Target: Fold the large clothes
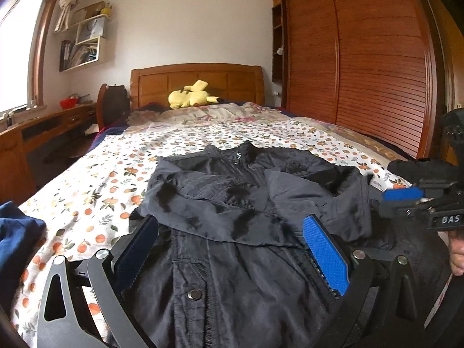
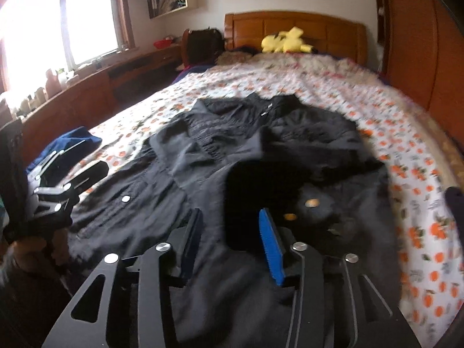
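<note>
**Two sets of tongs over one dark jacket**

One black jacket (image 1: pixel 232 203) lies spread on the bed (image 1: pixel 87 174), collar toward the wooden headboard (image 1: pixel 197 82), both sleeves folded in across its chest. Its hem runs out of both pictures at the bottom, so how the lower edge lies cannot be told.

Near the jacket's hem, the left tongs (image 1: pixel 232 249) stand wide apart above the cloth, pads clear of the fabric, nothing pinched. A snap button (image 1: pixel 194 293) shows between them. In the right wrist view the left tongs (image 2: pixel 75 159) appear beside the jacket's left edge, partly cut off by the frame.

Over the jacket's right side, the right tongs (image 2: pixel 232 237) stand partly apart. A dark fold of sleeve (image 2: pixel 255 197) lies just ahead of the fingers; motion blur makes it hard to say whether cloth touches the pads, but none looks clamped. In the left wrist view only part of the right tongs (image 1: pixel 406 195) shows, at the jacket's right edge, with a bit of a hand (image 1: pixel 456 256).

Left of the jacket a blue garment (image 1: pixel 17 232) is mostly cropped. Beyond the jacket, a yellow plush toy (image 1: pixel 190 94) rests by the headboard.
</note>
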Tool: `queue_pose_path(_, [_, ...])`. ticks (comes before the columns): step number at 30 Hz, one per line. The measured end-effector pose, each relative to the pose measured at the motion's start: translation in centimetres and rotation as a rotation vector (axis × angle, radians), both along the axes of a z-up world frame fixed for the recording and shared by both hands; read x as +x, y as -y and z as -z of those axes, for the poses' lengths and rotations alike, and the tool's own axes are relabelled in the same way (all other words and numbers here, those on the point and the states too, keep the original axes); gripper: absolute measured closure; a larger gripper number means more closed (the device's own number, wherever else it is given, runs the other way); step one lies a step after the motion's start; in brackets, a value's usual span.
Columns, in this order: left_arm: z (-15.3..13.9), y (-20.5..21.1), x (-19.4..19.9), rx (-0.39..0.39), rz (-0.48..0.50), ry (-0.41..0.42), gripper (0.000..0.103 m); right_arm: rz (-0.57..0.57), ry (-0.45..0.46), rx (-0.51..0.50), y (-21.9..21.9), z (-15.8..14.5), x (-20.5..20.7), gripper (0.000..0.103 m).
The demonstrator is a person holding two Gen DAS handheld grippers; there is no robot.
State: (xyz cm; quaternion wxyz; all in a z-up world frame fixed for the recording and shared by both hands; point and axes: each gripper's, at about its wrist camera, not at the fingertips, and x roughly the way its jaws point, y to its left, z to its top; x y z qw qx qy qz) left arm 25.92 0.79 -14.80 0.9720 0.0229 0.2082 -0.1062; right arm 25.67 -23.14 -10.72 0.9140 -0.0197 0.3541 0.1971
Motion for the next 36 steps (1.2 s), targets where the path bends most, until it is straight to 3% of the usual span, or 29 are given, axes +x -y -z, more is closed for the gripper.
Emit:
queue_pose_path(2, [0.3,0.7,0.0,0.003,0.011,-0.007,0.003,0.021,0.025,-0.01,1.3,0.1,-0.6,0.062])
queue_pose_path(11, [1.4,5.3,-0.3,0.037,0.076,-0.036,0.003,0.174,-0.021,-0.011,7.8,3.9,0.2,0.062])
queue_pose_path(20, [1.5,10.5,-1.0,0.091,0.147,-0.047,0.003,0.201,-0.024,0.013,11.1,4.7,-0.8,0.062])
queue_pose_path(36, [1.4,16.7,4.3,0.369,0.215,-0.17,0.004,0.16,-0.018,0.081,12.5,4.7,-1.9,0.062])
